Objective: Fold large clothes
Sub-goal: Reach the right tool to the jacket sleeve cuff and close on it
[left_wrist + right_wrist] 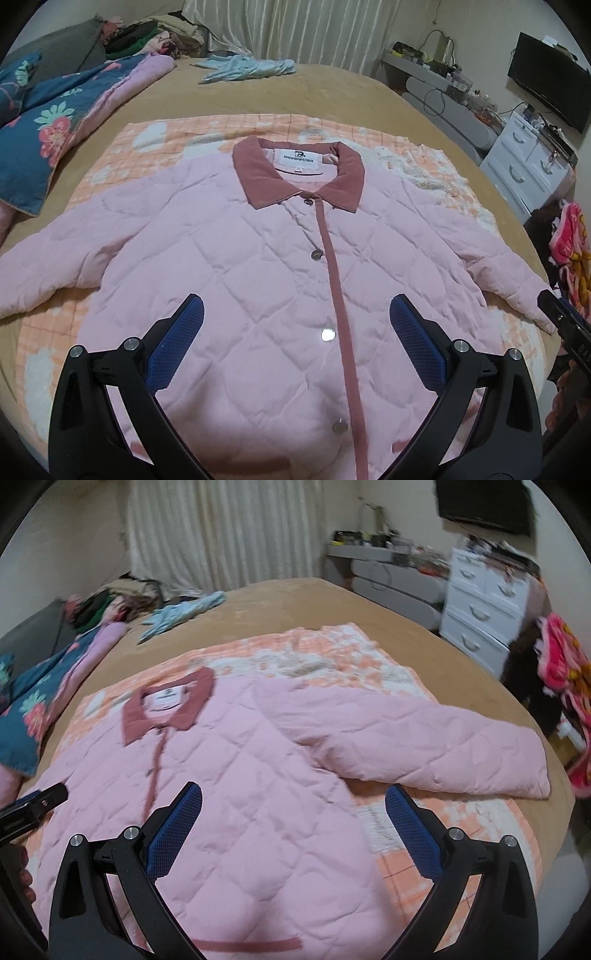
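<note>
A pink quilted jacket [258,266] with a dusty-rose collar [258,173] and placket lies flat, front up and buttoned, on an orange-and-white checked blanket [155,140]. Both sleeves are spread out to the sides. My left gripper [295,314] is open and empty above the jacket's lower front. My right gripper [293,801] is open and empty above the jacket's right side, near the armpit below the right sleeve [424,738]. The jacket also shows in the right wrist view [240,794]. The right gripper's tip shows at the left wrist view's right edge [557,314].
The blanket lies on a tan bed [332,92]. A blue floral quilt [44,122] and piled clothes [147,33] lie at the left; a light blue garment [247,66] lies at the far side. White drawers [480,602] and a bright pink cloth [561,664] stand at the right.
</note>
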